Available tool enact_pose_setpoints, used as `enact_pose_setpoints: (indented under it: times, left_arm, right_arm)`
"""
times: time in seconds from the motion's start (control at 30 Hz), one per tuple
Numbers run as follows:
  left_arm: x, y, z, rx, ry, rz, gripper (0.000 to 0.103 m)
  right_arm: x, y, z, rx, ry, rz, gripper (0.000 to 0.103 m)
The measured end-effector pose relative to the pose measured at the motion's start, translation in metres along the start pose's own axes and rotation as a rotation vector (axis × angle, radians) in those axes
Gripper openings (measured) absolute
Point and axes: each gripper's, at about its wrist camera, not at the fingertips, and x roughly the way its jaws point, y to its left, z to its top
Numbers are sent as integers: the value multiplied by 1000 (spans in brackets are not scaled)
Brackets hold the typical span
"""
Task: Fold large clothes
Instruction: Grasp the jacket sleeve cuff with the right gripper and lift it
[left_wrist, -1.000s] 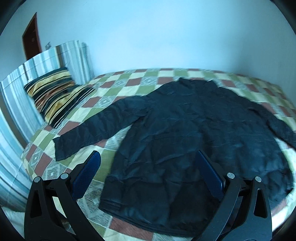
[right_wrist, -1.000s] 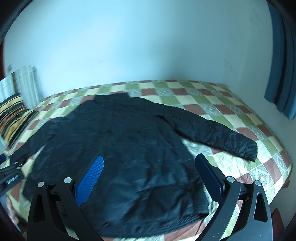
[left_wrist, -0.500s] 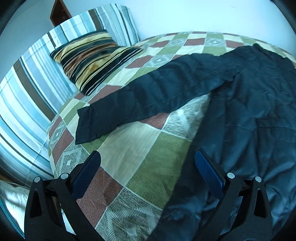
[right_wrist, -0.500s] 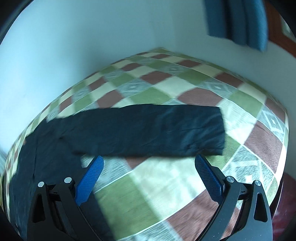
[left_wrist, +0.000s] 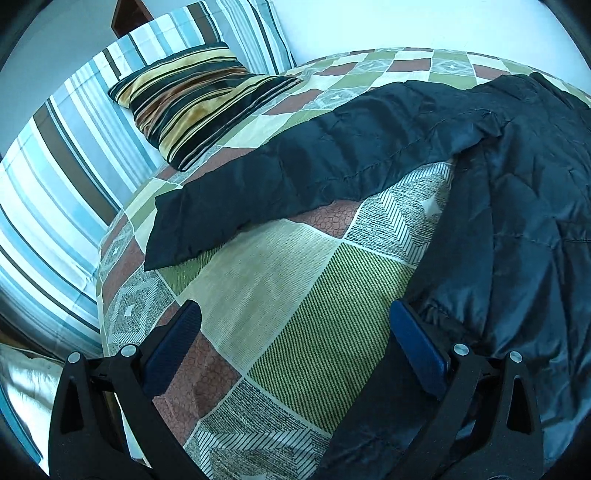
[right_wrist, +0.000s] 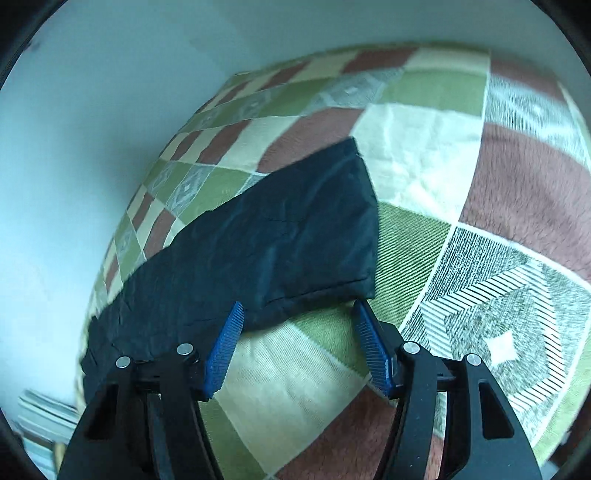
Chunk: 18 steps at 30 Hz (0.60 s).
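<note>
A large black jacket (left_wrist: 517, 192) lies spread flat on a checked bedspread (left_wrist: 280, 295). In the left wrist view its left sleeve (left_wrist: 295, 177) stretches toward the striped pillow, cuff at the left. My left gripper (left_wrist: 295, 332) is open and empty, low over the bedspread, its right finger by the jacket's side hem. In the right wrist view the right sleeve (right_wrist: 280, 236) lies across the bedspread (right_wrist: 480, 221). My right gripper (right_wrist: 299, 321) is open, its fingertips at the near edge of the cuff, partly narrowed, gripping nothing.
A striped pillow (left_wrist: 199, 99) and a striped headboard cover (left_wrist: 55, 166) stand at the bed's left end. A pale wall (right_wrist: 92, 129) runs behind the bed. The bed's edge drops off near the left gripper.
Both grippers have dropped and moved outward from over the jacket body: the left toward the left sleeve side, the right up to the right cuff, its jaws narrower than before.
</note>
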Motion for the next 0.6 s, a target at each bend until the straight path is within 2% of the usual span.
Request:
enact_pose_setpoints:
  times: [0.23, 0.3, 0.37, 0.43, 0.5, 0.6]
  left_arm:
    - [5, -2, -2, -18, -4, 9, 101]
    - [6, -1, -3, -22, -5, 6, 101]
    - [7, -2, -4, -24, -6, 8, 101]
    - [7, -2, -4, -20, -9, 12, 101]
    - [7, -2, -4, -19, -9, 15, 101]
    - [7, -2, -4, -19, -10, 15, 101]
  right_arm:
    - [12, -25, 21, 150, -74, 70, 61]
    - [16, -25, 23, 151, -85, 75, 61]
    - [21, -18, 24, 113, -82, 56, 43]
    - [28, -13, 26, 102, -59, 70, 21]
    - [27, -8, 28, 87, -65, 77, 15]
    - [6, 19, 30, 22, -147, 81, 13]
